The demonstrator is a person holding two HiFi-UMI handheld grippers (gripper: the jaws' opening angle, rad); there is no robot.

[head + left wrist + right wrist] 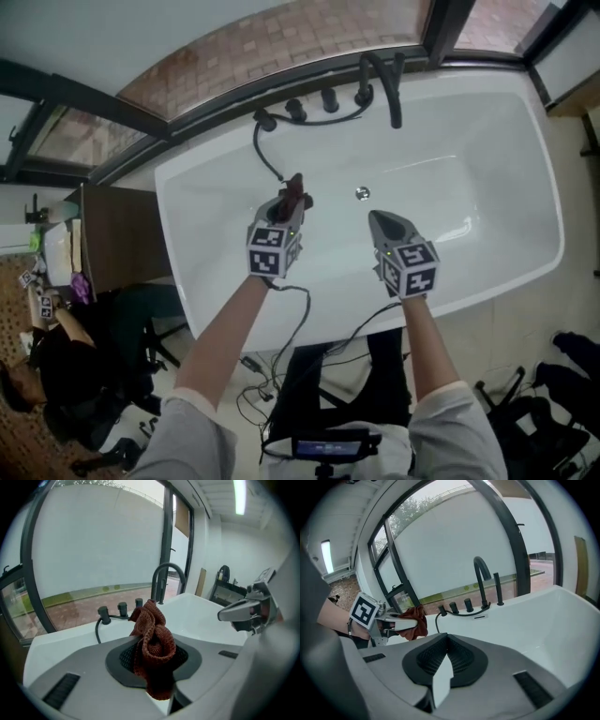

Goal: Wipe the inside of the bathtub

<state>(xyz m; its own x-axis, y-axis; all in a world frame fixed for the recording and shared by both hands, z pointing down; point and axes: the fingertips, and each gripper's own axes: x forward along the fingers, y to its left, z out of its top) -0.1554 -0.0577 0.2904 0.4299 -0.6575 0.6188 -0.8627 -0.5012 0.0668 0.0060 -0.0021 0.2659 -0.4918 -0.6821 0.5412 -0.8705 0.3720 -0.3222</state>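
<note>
The white bathtub (pixel 487 141) fills the middle of the head view, with its drain (pixel 362 193) near the centre. A crumpled red-brown knitted cloth (pixel 296 187) (pixel 153 645) (pixel 416 619) is pinched in my left gripper (pixel 292 199) (pixel 152 641), which is shut on it and hangs over the tub's left half. My right gripper (pixel 380 218) (pixel 446 637) is beside it to the right, over the tub's near side just below the drain. Its jaws are shut with nothing between them. Both grippers are held above the tub's inner surface, not touching it.
A tall black faucet (pixel 384 84) (pixel 164 581) (pixel 482 581), three black knobs (pixel 328 98) and a hand-shower hose (pixel 267 155) line the tub's far rim under the window. A dark desk (pixel 122 234) and a seated person (pixel 47 366) are at left. Cables (pixel 272 375) lie on the floor.
</note>
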